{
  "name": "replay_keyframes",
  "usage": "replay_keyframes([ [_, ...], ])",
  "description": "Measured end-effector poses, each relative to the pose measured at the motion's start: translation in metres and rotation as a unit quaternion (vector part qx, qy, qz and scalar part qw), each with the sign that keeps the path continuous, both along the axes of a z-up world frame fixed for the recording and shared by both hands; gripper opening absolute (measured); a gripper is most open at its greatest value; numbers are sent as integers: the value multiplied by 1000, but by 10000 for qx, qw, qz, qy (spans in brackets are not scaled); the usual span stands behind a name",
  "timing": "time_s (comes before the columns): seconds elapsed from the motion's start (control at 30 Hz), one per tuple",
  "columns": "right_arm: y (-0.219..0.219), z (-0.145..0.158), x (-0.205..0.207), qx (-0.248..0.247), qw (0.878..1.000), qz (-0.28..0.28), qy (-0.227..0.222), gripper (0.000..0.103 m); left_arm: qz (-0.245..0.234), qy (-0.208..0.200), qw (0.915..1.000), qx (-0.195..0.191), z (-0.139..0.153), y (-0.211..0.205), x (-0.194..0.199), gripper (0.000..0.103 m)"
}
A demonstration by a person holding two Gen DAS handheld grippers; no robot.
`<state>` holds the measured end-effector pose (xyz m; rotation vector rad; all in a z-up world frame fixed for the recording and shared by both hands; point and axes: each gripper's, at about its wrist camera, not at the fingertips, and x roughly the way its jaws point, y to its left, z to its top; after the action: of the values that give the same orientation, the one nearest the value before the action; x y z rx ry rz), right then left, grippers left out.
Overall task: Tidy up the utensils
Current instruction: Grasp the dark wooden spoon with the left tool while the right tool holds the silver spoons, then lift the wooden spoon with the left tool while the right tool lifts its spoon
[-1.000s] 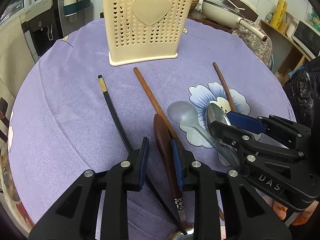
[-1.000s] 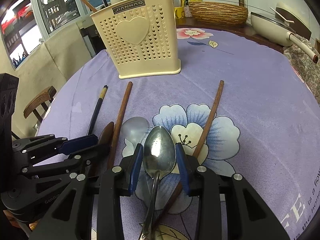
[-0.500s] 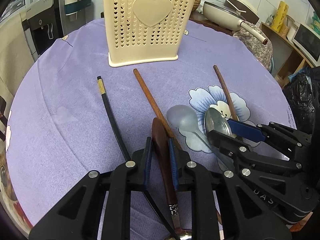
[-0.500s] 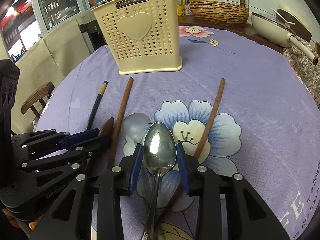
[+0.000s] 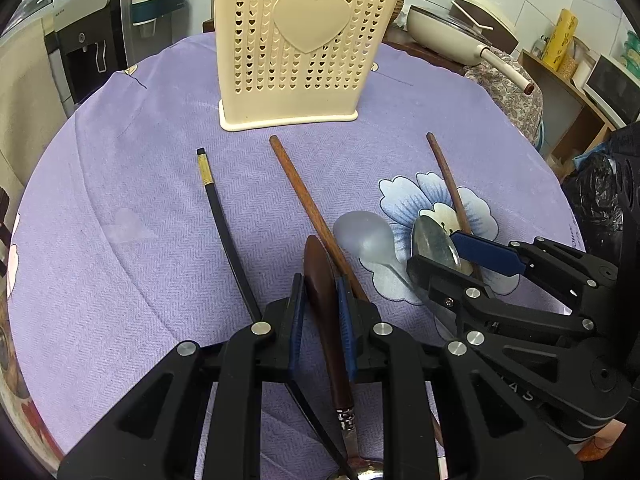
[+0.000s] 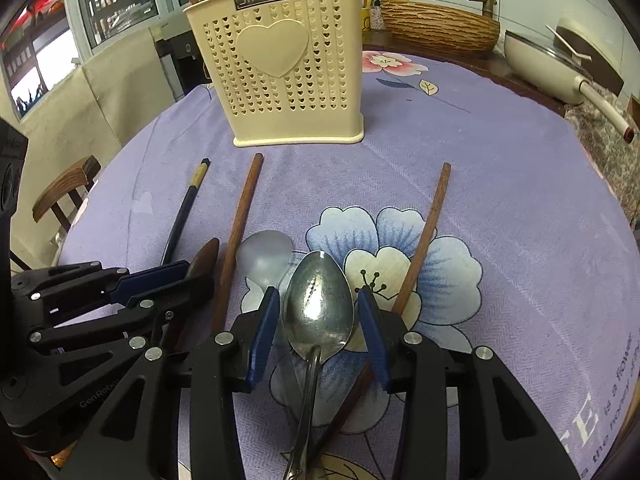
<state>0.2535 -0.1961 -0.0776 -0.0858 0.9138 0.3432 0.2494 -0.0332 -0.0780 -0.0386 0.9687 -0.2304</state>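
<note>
Sitting near the back of the purple desk [image 5: 120, 184], the cream holder [image 5: 296, 52] already has a few sticks poking out of its top, so a little of the sorting looks done. Most of it is left. In front of the holder six things lie on the cloth: a black chopstick [image 5: 224, 220], a long wooden chopstick [image 5: 308, 208], another wooden chopstick [image 5: 448, 184], a clear plastic spoon [image 5: 366, 238], a metal spoon [image 6: 318, 304] and a spoon with a dark brown handle [image 5: 326, 312].

The left tool [image 5: 320, 300] has just been closing and is now clenched on the brown handle, down low in front of the holder. The right tool [image 6: 318, 320] has just been opening its jaws. The metal spoon's bowl sits between its blue pads [image 6: 262, 332], with a small gap on each side, so that spoon is let go, not gripped.

Next, I think, the brown-handled spoon goes up into the holder, and then the others one by one
</note>
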Motion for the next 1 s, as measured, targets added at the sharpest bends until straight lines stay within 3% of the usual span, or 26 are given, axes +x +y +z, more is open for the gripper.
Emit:
replay_keyframes([
  [0.3, -1, -4, 1, -333, 9994, -57, -90, 42, -22, 12, 10000, -17, 0, 0, 2, 17],
  [1.0, 10, -5, -6, -388, 9975, -580, -78, 45, -5, 40, 10000, -51, 0, 8, 14, 17],
])
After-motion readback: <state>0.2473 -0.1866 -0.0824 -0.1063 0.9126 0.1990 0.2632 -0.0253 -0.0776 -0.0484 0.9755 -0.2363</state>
